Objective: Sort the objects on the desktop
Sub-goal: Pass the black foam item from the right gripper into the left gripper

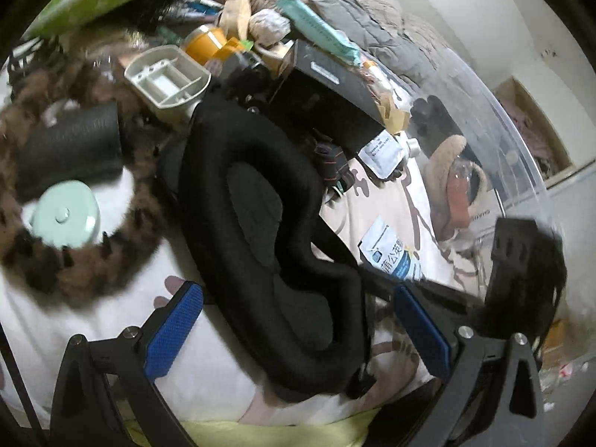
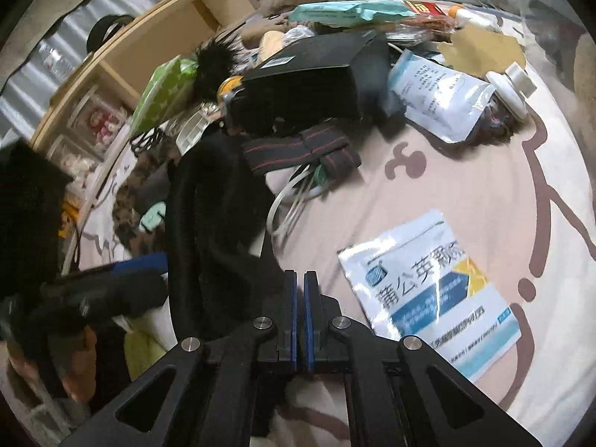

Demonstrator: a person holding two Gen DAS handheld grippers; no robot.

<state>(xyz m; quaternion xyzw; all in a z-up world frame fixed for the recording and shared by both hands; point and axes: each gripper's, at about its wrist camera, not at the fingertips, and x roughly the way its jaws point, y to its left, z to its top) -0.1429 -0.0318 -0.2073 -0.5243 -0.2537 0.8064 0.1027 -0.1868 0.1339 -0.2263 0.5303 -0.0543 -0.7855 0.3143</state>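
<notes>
A black padded eye mask (image 1: 268, 246) lies on a pale printed sheet (image 1: 208, 365). My left gripper (image 1: 298, 320) is open, its blue pads (image 1: 175, 327) on either side of the mask's near end, not closed on it. The mask also shows at the left of the right wrist view (image 2: 216, 216). My right gripper (image 2: 300, 290) is shut and empty, just right of the mask, with a white and blue sachet (image 2: 428, 298) beside it. The right gripper shows in the left wrist view at the right edge (image 1: 517, 260).
A clutter pile lies beyond: a black box (image 2: 316, 70), a striped black strap (image 2: 298, 152), a white pouch with cap (image 2: 447, 97), a teal packet (image 2: 350, 11), tape rolls (image 1: 212, 43), a grey plastic part (image 1: 167, 78), a leopard fur ring (image 1: 74, 201), a mint round case (image 1: 65, 219), a green box (image 2: 164, 85).
</notes>
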